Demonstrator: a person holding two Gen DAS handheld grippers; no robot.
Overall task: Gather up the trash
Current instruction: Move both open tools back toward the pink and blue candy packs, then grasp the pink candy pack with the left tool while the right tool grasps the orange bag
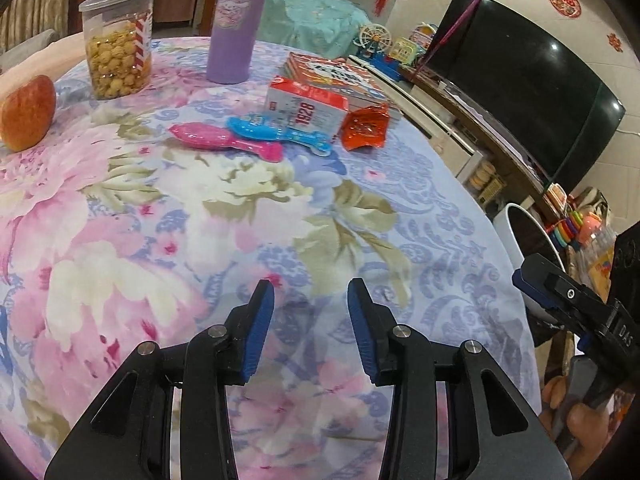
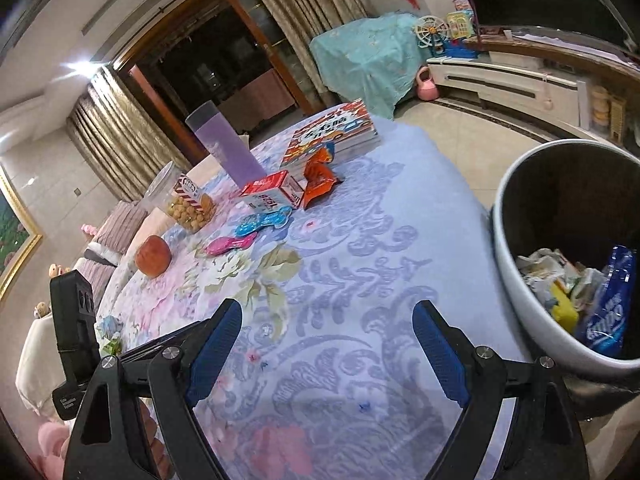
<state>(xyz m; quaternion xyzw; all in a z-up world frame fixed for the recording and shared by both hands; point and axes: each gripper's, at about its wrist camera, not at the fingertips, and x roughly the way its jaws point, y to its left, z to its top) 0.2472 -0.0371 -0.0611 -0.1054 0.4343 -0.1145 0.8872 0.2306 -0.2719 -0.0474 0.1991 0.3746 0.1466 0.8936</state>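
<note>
On the floral tablecloth (image 1: 240,216) lie an orange foil wrapper (image 1: 365,126) (image 2: 318,178), a pink wrapper (image 1: 224,140) (image 2: 230,245), a blue wrapper (image 1: 280,132) (image 2: 264,220) and a small red-and-white carton (image 1: 306,108) (image 2: 272,194). All sit well beyond both grippers. My left gripper (image 1: 311,284) hovers over the cloth, open, with nothing between its blue pads. My right gripper (image 2: 328,306) is wide open and empty above the table's right part. A grey bin (image 2: 508,264) (image 1: 508,232) beside the table's right edge holds crumpled paper and a blue packet.
An apple (image 1: 28,114), a clear jar of round snacks (image 1: 118,52), a purple bottle (image 1: 236,28) and a picture book (image 1: 336,74) stand on the far half of the table. A TV (image 1: 532,92) and low cabinet lie past the right edge.
</note>
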